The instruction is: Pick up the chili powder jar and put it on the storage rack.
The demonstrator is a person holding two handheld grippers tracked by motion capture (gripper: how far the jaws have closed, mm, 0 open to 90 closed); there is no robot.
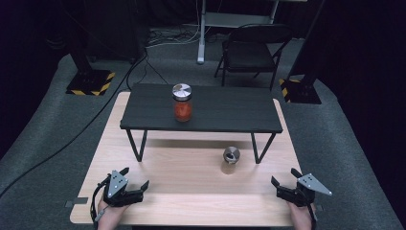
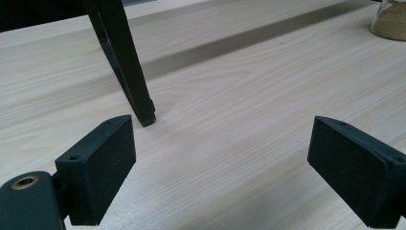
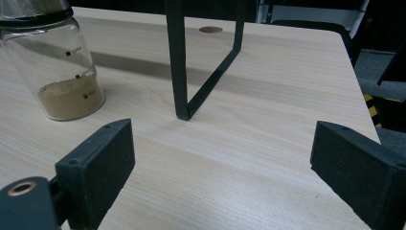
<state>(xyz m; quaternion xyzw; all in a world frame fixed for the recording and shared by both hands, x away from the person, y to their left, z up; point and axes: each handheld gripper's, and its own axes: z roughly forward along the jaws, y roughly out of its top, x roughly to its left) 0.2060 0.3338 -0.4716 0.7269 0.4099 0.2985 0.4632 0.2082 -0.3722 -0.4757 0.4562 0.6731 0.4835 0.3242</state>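
Here both tools rest at the near edge of the pale wooden table, one toward each near corner, and neither holds anything. The left gripper has its black jaws spread wide over bare wood, with a thin black metal leg of the low black shelf standing just ahead of it. The right gripper is likewise spread wide and empty, aimed toward the shelf's other leg.

The nearest thing to reach is the small glass jar of tan powder with a steel lid, standing upright on the table just in front of the shelf's right leg, nearer the right gripper than the left. In the right gripper view the same jar sits ahead and to the left of the jaws. To take it well, the right hand should probably swing left, keep the jaws level and wide, and close on the glass body below the lid, where the wall looks straight; the leg beside it leaves little room.

A second glass jar with red contents and a steel lid stands on the shelf top, left of its middle, well apart from both tools.

Each forearm enters from the bottom, hand wrapped behind its tool, grey plate uppermost; how far each wrist is bent is hard to judge.
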